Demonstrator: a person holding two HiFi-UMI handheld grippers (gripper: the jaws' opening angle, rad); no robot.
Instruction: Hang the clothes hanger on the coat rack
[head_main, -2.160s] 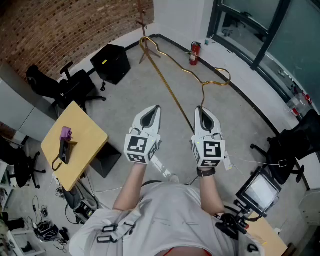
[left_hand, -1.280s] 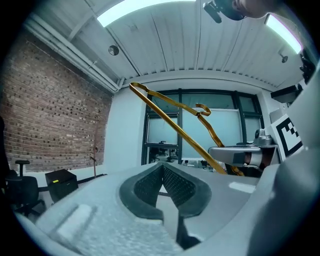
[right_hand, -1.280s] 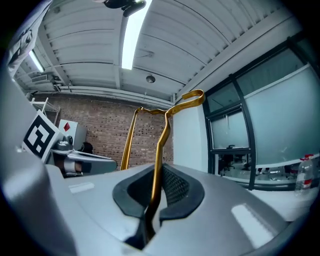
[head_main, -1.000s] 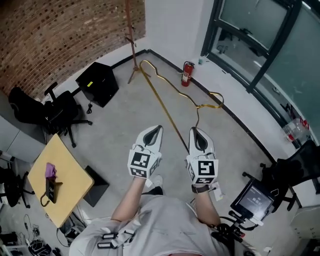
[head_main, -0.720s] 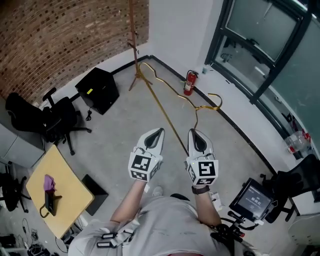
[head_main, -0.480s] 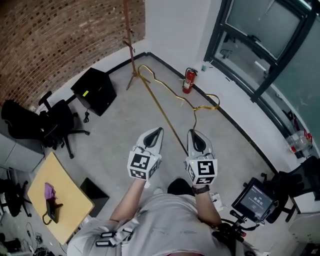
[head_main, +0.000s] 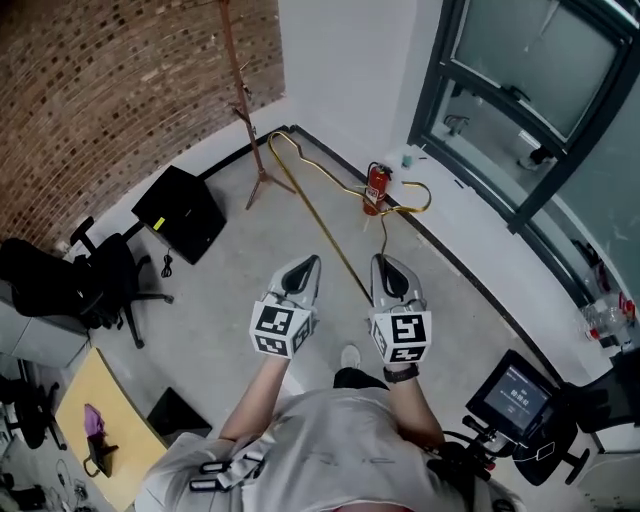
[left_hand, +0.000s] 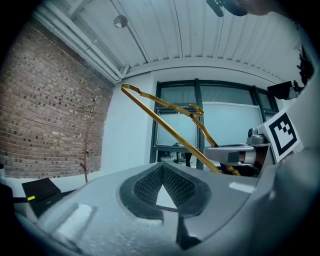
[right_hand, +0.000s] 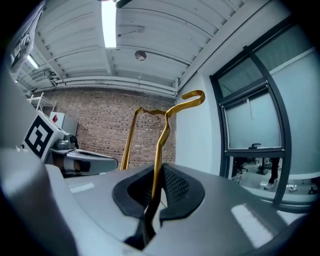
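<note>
A gold wire clothes hanger (head_main: 322, 222) sticks out ahead of me, its hook (head_main: 417, 192) to the right. My right gripper (head_main: 383, 264) is shut on its lower wire; in the right gripper view the hanger (right_hand: 161, 140) rises from between the pads. My left gripper (head_main: 307, 264) is held beside it, shut and empty, and apart from the hanger (left_hand: 165, 128), which crosses its view on the right. The brown coat rack (head_main: 238, 92) stands in the corner by the brick wall, ahead and to the left. The coat rack (left_hand: 88, 135) shows thin and far in the left gripper view.
A red fire extinguisher (head_main: 374, 188) stands by the white wall under the windows (head_main: 520, 110). A black box (head_main: 181, 212) and an office chair (head_main: 85, 285) are on the left. A yellow table (head_main: 95, 440) is at lower left, a monitor stand (head_main: 519, 392) at lower right.
Both grippers have travelled forward together with the hanger, held the same way. The coat rack, extinguisher and windows have come closer; the yellow table has slid back to the lower left.
</note>
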